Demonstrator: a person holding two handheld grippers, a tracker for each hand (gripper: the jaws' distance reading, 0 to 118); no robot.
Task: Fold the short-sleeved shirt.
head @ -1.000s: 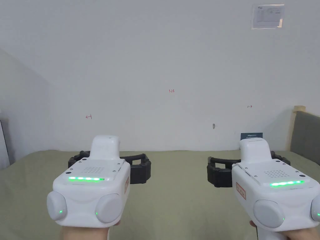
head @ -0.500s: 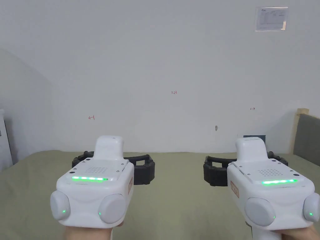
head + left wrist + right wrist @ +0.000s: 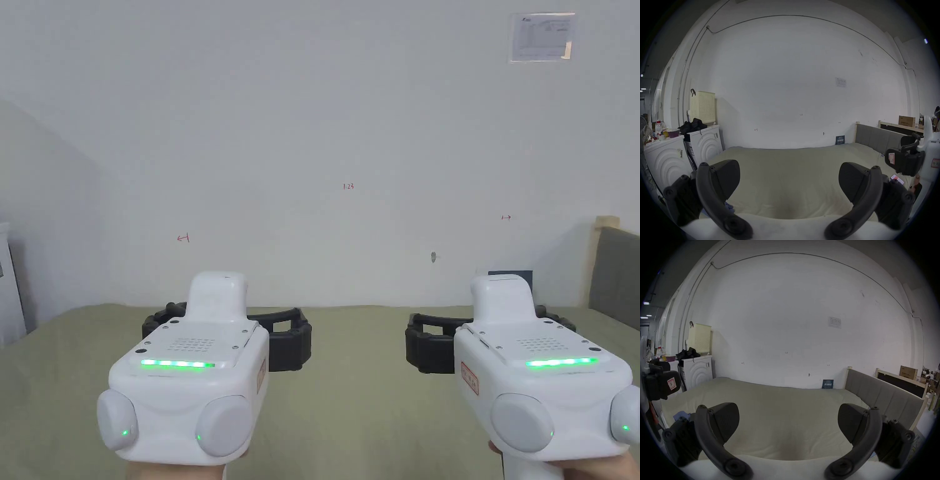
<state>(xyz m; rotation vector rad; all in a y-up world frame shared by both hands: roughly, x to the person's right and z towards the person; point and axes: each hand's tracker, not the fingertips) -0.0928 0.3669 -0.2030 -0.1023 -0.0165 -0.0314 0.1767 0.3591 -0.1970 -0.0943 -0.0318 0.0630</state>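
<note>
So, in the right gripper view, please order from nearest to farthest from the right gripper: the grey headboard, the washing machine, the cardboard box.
From the right gripper:
1. Grey headboard, right side.
2. Washing machine, far left.
3. Cardboard box, behind the headboard.

A small patch of crumpled blue fabric (image 3: 681, 415) is seen at the near left corner of the pale green bed (image 3: 786, 402), largely hidden behind a black jaw. In the left gripper view it (image 3: 729, 207) is glimpsed just beside a jaw. Its shape and sleeves cannot be made out.
</note>
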